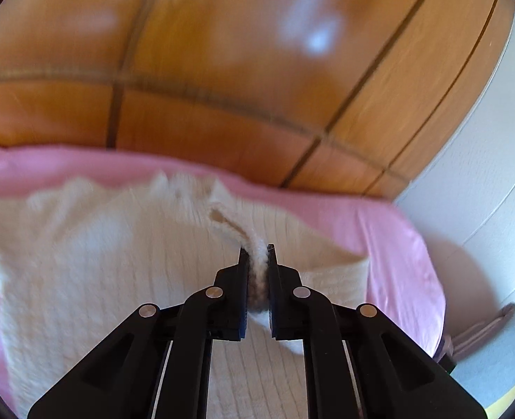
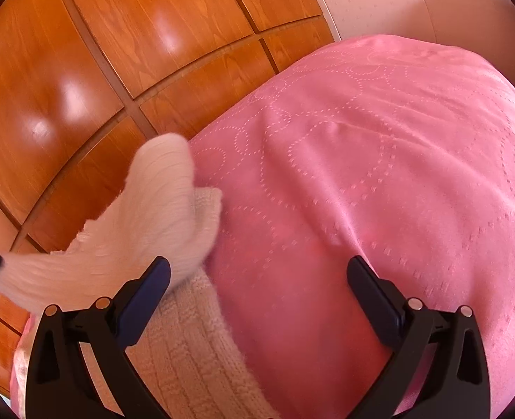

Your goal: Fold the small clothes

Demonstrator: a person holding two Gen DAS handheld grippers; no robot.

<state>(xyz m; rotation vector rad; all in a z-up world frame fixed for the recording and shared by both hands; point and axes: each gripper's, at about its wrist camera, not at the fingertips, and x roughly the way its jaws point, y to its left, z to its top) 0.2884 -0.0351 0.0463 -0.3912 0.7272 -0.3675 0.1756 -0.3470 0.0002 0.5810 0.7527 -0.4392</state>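
Now my left tongs [image 1: 257, 262] are clamped on an edge of the cream knitted sweater [image 1: 117, 262] lying on the pink bed cover [image 2: 362, 174], so I judge the fold is beginning. My right tongs [image 2: 257, 279] stand apart, empty, just right of the sweater. Next the edge must travel across the garment; a wooden wardrobe [image 2: 117, 35] stands at the far side.

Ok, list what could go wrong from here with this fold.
1. The left gripper pinches only a thin bunched edge of the cream knit sweater; the soft knit could slip out mid-fold.
2. The right gripper is open with only the pink bedspread between its fingers, so nothing pins the garment and it may drag or bunch.
3. The lifted part hangs near the bed's edge by the wooden wardrobe and might fall off.
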